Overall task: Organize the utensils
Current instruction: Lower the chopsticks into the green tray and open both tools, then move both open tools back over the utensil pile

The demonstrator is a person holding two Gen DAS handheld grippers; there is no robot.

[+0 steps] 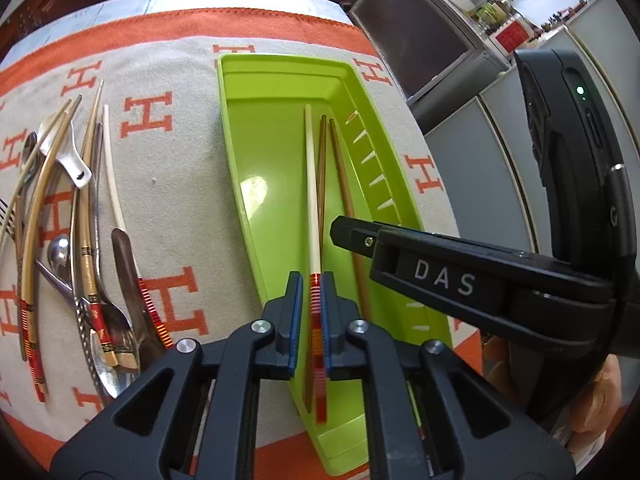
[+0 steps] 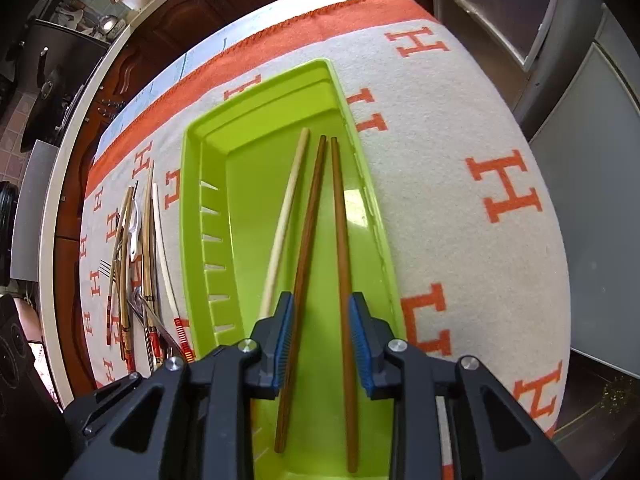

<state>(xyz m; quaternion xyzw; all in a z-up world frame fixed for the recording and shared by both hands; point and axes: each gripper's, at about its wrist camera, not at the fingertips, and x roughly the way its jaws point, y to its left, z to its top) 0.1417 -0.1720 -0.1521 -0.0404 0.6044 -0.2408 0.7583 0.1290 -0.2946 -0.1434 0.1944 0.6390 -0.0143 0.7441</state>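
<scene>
Chopsticks (image 2: 308, 240) in tray (image 2: 192, 184); utensils (image 1: 80, 240) left

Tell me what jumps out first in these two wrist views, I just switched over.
The bright green tray on the orange-and-cream H-patterned cloth dominates, with two brown chopsticks and a cream chopstick lying lengthwise inside. The left gripper brackets the cream chopstick's red-banded end; the right gripper hangs open over the brown pair. Left of the tray lies a jumble of utensils on the cloth.
</scene>
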